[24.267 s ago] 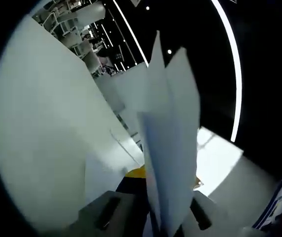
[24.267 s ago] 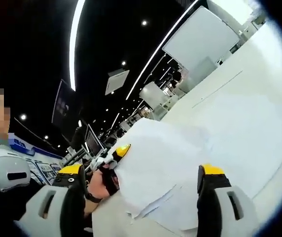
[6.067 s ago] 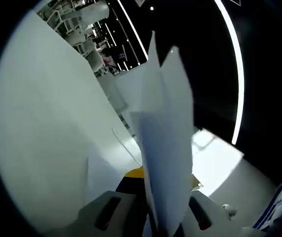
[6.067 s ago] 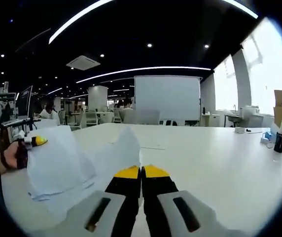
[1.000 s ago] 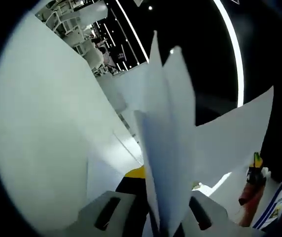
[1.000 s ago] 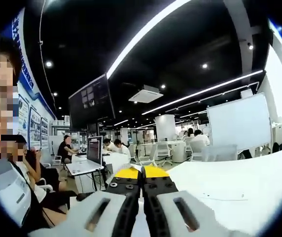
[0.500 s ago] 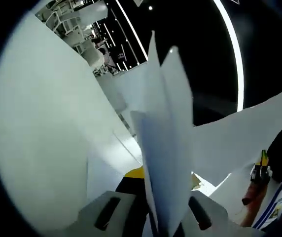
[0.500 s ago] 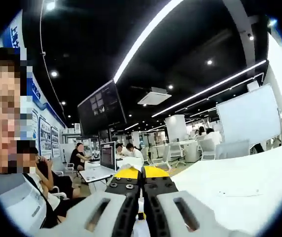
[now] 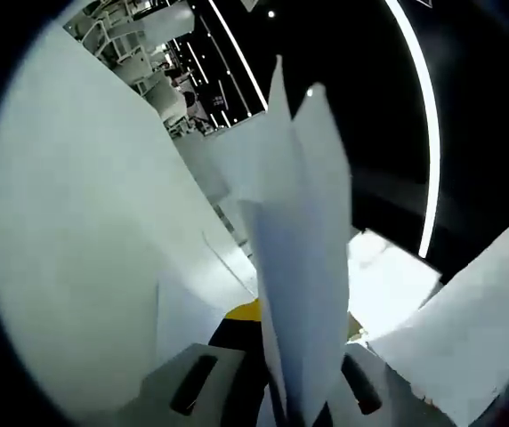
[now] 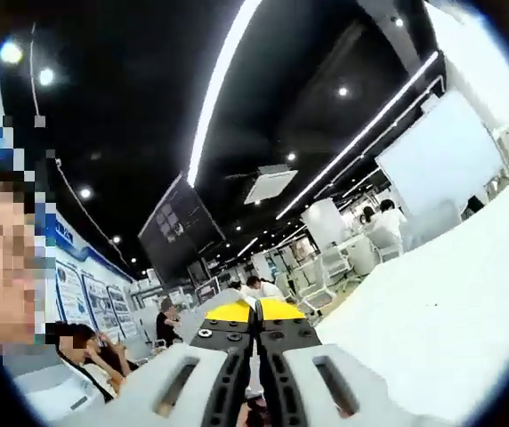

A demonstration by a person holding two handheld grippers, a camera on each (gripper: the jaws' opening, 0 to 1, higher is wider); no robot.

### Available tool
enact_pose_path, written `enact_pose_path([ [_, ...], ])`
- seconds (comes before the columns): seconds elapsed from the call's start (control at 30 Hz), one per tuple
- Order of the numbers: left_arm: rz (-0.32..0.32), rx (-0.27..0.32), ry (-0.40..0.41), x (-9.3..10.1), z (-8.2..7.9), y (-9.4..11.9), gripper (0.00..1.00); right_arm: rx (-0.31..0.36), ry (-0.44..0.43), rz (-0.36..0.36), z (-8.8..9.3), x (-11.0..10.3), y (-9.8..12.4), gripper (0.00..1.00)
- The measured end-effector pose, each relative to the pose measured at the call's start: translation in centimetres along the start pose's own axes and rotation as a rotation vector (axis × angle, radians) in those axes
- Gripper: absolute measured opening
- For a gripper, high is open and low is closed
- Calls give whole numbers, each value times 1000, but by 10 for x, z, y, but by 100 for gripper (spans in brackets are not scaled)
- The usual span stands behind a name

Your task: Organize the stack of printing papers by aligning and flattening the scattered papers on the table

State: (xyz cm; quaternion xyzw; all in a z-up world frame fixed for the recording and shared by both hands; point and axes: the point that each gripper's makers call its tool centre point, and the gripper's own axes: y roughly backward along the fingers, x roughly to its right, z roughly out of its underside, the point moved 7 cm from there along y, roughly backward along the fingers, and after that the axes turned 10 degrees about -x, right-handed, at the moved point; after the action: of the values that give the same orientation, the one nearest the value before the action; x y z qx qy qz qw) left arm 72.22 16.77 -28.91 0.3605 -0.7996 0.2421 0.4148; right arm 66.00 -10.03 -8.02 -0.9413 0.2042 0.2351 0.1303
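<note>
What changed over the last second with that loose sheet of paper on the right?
In the left gripper view the loose sheet dropped from the right side toward the lower right corner, and the right gripper carrying it slipped out of sight. The right gripper stayed shut. The left gripper kept its paper stack clamped upright.

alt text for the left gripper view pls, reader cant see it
The left gripper is shut on a sheaf of white papers that stands up through the middle of the view. A white table tilts across the left, and another white sheet reaches in at lower right under a dark ceiling.
</note>
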Motion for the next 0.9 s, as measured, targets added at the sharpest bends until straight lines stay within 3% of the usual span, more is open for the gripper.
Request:
enact_pose_path([
  [0.67,-2,1,-1,0,1,-1,7,154,-210,208,18,108,18,0],
  [0.9,-3,1,-2,1,2,-2,7,230,-312,264,41,136,33,0],
])
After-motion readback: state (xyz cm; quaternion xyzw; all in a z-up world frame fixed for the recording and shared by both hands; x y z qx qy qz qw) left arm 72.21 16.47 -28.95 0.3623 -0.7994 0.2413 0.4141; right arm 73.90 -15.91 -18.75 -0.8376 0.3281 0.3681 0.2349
